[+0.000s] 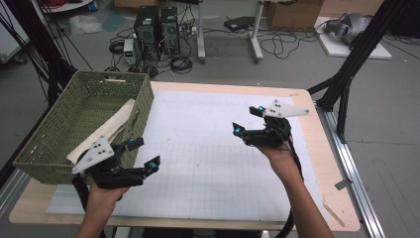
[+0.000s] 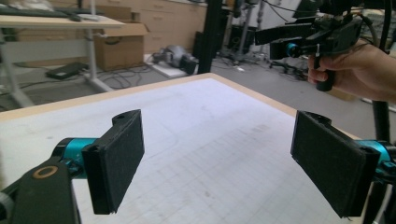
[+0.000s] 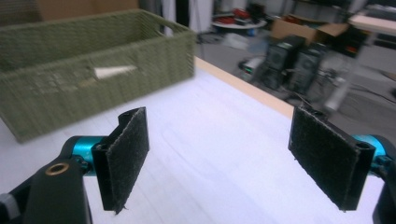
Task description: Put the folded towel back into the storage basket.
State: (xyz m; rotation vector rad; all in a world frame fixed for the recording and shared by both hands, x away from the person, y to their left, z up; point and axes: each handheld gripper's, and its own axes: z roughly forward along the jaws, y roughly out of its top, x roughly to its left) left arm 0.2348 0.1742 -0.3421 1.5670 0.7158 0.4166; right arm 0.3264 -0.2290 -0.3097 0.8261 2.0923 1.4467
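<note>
A green woven basket [image 1: 146, 101] stands on the table's left side, with a cream cloth [image 1: 106, 133] lying in it and draped over its near rim. My left gripper [image 1: 144, 153] hovers open beside the basket's near right corner, and its own view has the pads [image 2: 119, 158] wide apart with nothing between them. My right gripper [image 1: 246, 120] is held above the right half of the white grid mat [image 1: 198, 148], open and empty. Its jaws point toward the basket [image 3: 93, 79], where a bit of the cloth [image 3: 114, 71] shows through the handle slot.
The mat covers most of a wooden table [image 1: 317, 148]. Beyond the far edge, computer towers [image 1: 156, 25] and cables sit on the floor. Black frame posts [image 1: 349, 69] rise at the right, with more at the left behind the basket. The right hand's gripper [image 2: 317, 35] appears in the left gripper view.
</note>
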